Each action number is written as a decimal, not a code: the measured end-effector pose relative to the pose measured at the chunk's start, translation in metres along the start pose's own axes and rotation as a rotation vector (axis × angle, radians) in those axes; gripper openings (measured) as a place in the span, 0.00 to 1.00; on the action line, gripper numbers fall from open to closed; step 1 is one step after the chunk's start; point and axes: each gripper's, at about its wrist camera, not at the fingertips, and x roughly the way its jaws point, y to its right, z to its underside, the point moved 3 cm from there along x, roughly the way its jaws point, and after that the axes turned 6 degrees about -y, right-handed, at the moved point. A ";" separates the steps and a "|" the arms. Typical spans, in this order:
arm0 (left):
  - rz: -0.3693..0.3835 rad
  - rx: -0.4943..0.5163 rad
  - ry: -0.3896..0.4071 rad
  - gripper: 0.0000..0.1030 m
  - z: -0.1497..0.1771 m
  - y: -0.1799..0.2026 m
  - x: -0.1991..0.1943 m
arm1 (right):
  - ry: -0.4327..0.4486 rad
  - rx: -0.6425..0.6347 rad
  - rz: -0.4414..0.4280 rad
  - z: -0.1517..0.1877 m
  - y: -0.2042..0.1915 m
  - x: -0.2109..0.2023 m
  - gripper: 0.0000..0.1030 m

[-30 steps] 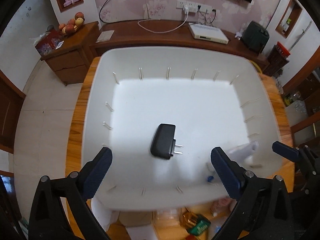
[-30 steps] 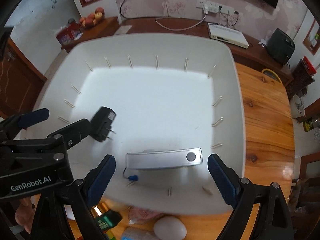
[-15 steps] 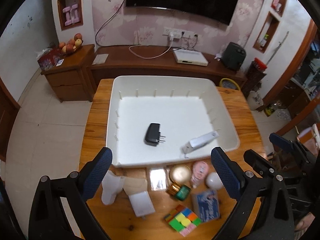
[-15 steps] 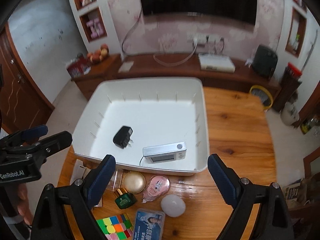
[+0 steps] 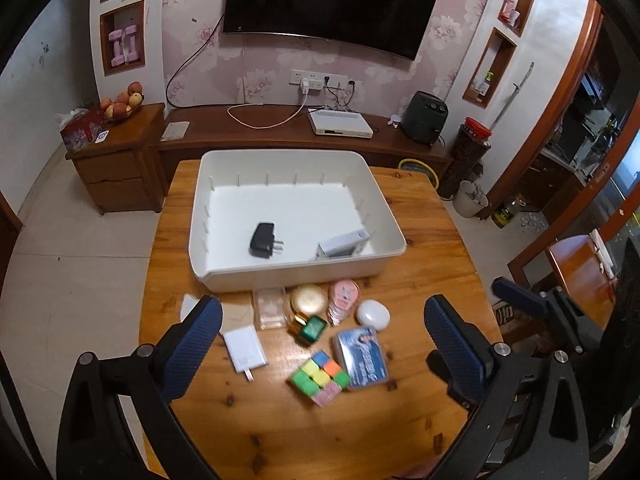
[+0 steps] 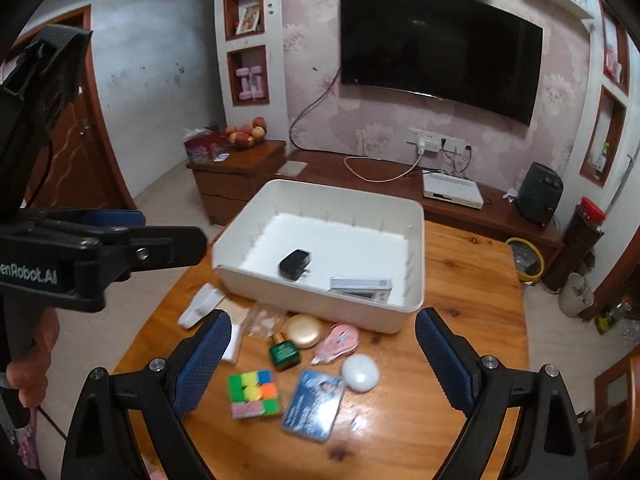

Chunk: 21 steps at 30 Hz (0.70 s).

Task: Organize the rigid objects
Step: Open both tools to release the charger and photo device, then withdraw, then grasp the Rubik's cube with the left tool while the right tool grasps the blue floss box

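A white bin point(image 5: 384, 268) point(image 6: 320, 304) stands on the wooden table and holds a black charger point(image 5: 262, 240) point(image 6: 295, 265) and a silver box point(image 5: 342, 245) point(image 6: 360, 286). In front of it lie a colour cube point(image 5: 320, 376) point(image 6: 252, 394), a blue card case point(image 5: 362, 358) point(image 6: 314, 410), a white oval case point(image 5: 373, 314) point(image 6: 360, 373), a green jar point(image 5: 312, 328) point(image 6: 285, 354), a gold compact point(image 5: 308, 299) point(image 6: 304, 330) and a pink case point(image 5: 344, 298) point(image 6: 338, 340). My left gripper point(image 5: 320, 348) and right gripper point(image 6: 320, 364) are open and empty, high above the table's front.
A white adapter point(image 5: 245, 349), a clear packet point(image 5: 270, 307) and a white paper piece point(image 6: 202, 304) lie at the front left. The left gripper's body point(image 6: 80, 256) is at the left of the right wrist view. A cabinet and TV wall stand behind the table.
Both grippers have pulled up and back from inside the bin to high above the table's front. The charger and silver box stay in the bin.
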 end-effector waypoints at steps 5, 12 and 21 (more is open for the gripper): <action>-0.025 0.018 0.007 0.98 0.019 0.010 -0.005 | -0.030 0.021 -0.022 0.025 -0.001 -0.008 0.91; -0.027 0.038 0.008 0.98 0.037 0.020 -0.006 | -0.005 0.006 0.028 0.053 0.002 -0.016 0.91; -0.086 0.010 0.025 0.97 0.062 0.013 0.015 | -0.018 0.048 0.047 0.079 0.012 0.003 0.91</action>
